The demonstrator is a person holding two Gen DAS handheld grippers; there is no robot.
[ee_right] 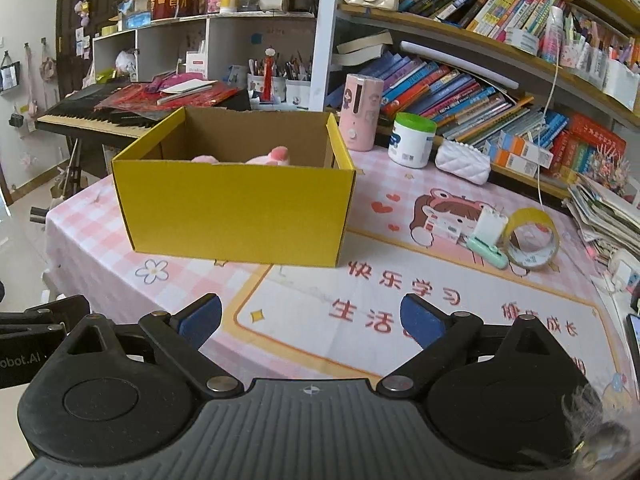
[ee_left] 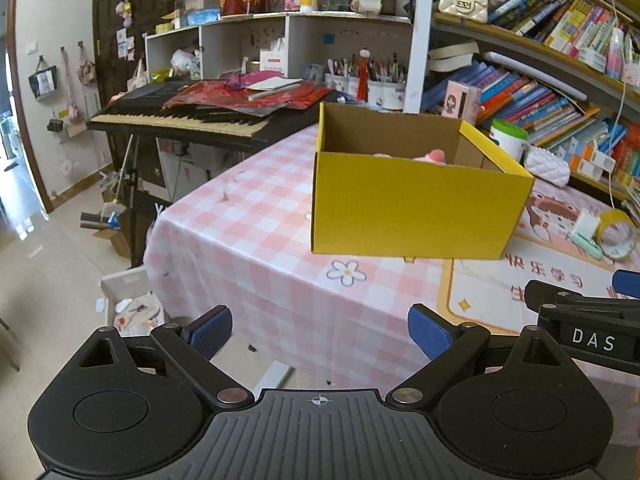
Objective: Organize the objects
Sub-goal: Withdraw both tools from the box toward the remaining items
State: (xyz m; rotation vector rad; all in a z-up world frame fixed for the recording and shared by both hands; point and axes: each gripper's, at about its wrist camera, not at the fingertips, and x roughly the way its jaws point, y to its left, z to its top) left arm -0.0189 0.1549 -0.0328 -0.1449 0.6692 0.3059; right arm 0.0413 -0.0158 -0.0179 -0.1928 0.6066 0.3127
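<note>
A black keyboard (ee_left: 176, 118) stands left of the worktop (ee_left: 248, 216); crowded bookshelves (ee_right: 500, 92) and a pen pot (ee_right: 298, 90) line the back.

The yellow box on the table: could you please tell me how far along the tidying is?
Done: a pink plush toy already lies inside the yellow box. In hand: nothing; the left tool and right tool are both open and empty, short of the box. Left: the tape roll and the mint-green item beside it sit out on the table mat.
</note>
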